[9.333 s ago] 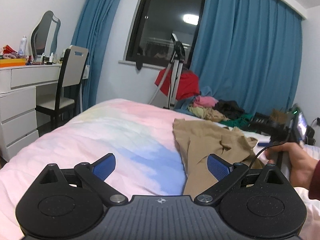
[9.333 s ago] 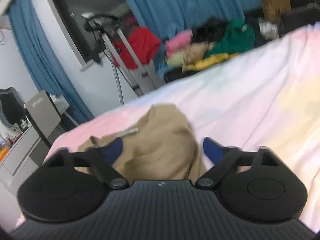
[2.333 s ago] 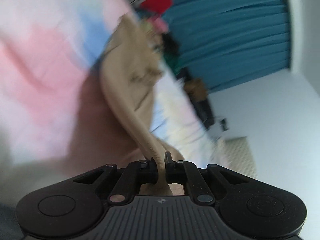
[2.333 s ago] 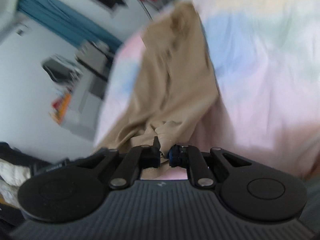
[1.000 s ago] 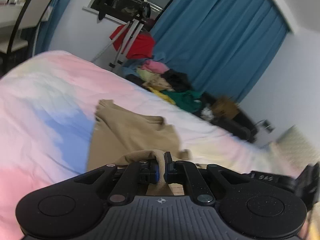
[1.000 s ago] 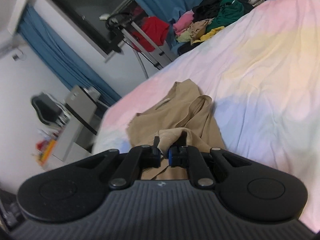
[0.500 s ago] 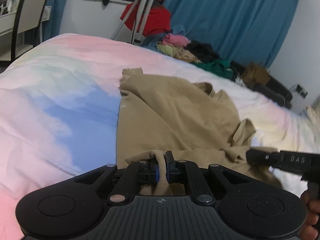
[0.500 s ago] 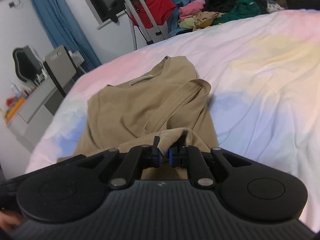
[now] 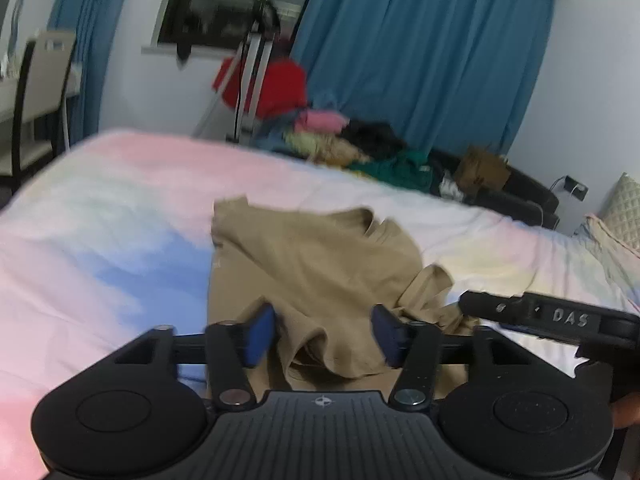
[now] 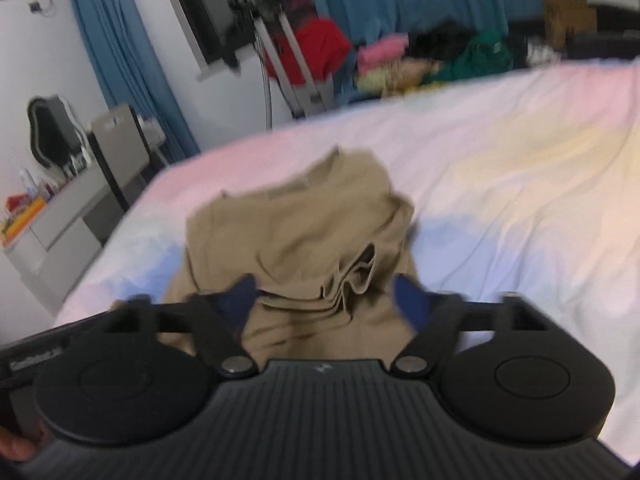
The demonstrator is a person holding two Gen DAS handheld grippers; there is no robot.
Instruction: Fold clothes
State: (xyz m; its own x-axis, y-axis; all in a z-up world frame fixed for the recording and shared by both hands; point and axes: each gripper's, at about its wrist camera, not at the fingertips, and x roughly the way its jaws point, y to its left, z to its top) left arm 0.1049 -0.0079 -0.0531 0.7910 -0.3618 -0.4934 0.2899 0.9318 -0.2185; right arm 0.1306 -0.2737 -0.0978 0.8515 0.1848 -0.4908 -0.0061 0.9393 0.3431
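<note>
Both the left gripper (image 9: 322, 334) and right gripper (image 10: 326, 300) are seen spread wide, empty, above the tan shirt (image 9: 316, 264) crumpled on the bed (image 9: 100, 248).

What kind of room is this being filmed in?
Most likely a home bedroom. A bed with a pastel sheet fills the view, a tan garment lies on it, and a dressing table with a mirror stands by blue curtains.
</note>
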